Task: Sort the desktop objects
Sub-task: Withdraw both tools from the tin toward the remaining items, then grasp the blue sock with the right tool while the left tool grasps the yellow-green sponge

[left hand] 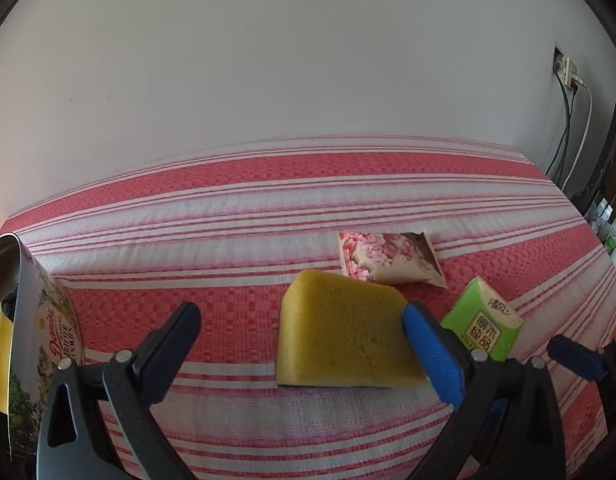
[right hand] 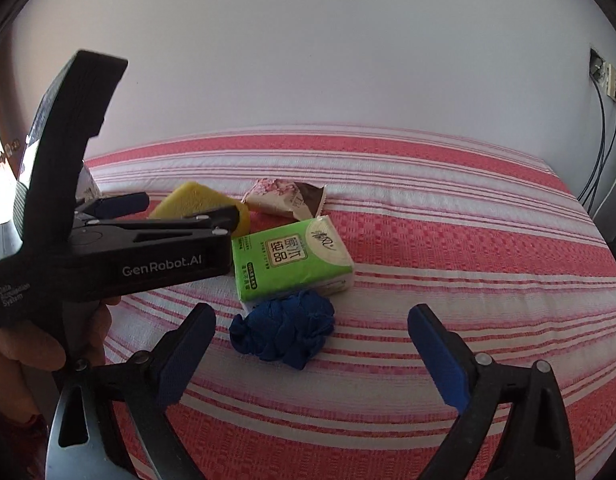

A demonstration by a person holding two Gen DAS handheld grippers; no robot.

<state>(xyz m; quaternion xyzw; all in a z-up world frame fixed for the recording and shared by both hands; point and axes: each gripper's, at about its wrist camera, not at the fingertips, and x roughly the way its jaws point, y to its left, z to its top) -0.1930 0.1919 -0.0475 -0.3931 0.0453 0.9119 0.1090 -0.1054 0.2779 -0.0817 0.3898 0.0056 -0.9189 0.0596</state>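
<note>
While both grippers hang wide open holding nothing, left gripper [left hand: 302,354] straddles a chunky yellow sponge [left hand: 341,338] on the striped tabletop [left hand: 228,208]; right gripper [right hand: 311,354] frames a crumpled blue cloth [right hand: 284,330].

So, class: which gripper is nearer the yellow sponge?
Left. The left gripper has the yellow sponge between its open fingers; the right gripper is lined up with the blue cloth, short of it.

Plain white wall [left hand: 268,60], wall socket [left hand: 563,66] with cables, red-striped tablecloth [left hand: 268,200]
</note>
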